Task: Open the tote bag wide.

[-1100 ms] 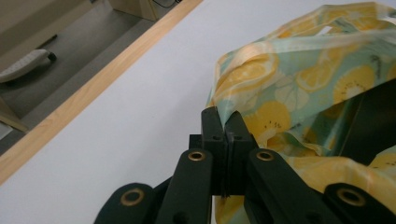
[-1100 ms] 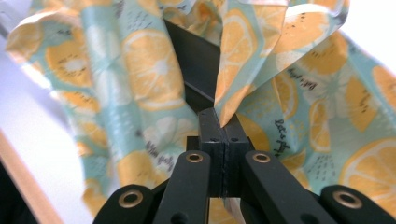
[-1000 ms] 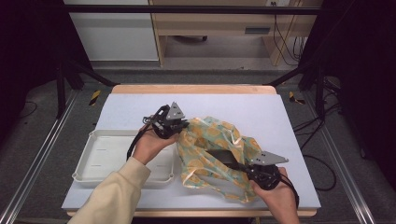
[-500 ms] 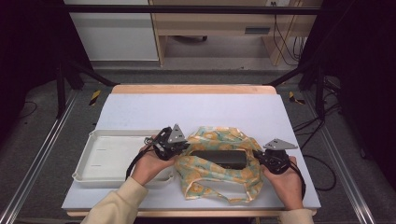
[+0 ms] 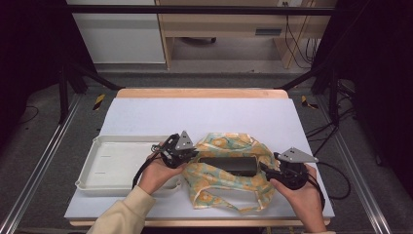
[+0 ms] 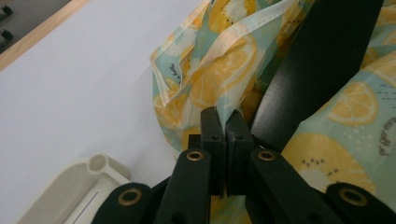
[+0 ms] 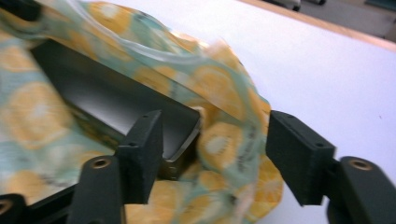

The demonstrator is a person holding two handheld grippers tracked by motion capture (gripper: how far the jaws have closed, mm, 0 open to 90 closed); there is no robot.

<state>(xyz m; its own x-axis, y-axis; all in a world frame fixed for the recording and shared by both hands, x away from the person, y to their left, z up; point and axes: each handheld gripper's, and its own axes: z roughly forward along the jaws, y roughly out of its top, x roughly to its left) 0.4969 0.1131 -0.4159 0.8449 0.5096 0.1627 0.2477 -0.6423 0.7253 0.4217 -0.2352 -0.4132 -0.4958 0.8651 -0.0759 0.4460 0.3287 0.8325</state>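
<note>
Your left tool (image 6: pixel 226 133) is clamped on the bag (image 5: pixel 229 187) rim; your right tool (image 7: pixel 215 154) hangs released around the black box (image 5: pixel 228 165). Looks like bagging the box: next, grip fabric on the right.

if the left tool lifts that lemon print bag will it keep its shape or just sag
The bag will probably sag: its thin fabric already lies crumpled and folded on the table. The left tool, shut on a bunched edge, would likely lift only that side. The black box inside looks rigid and may slide out.

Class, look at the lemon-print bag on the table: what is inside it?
Inside the lemon-print bag lies a flat black box, its top showing through the opening. Fabric covers its underside and edges, so anything beneath stays hidden.
</note>
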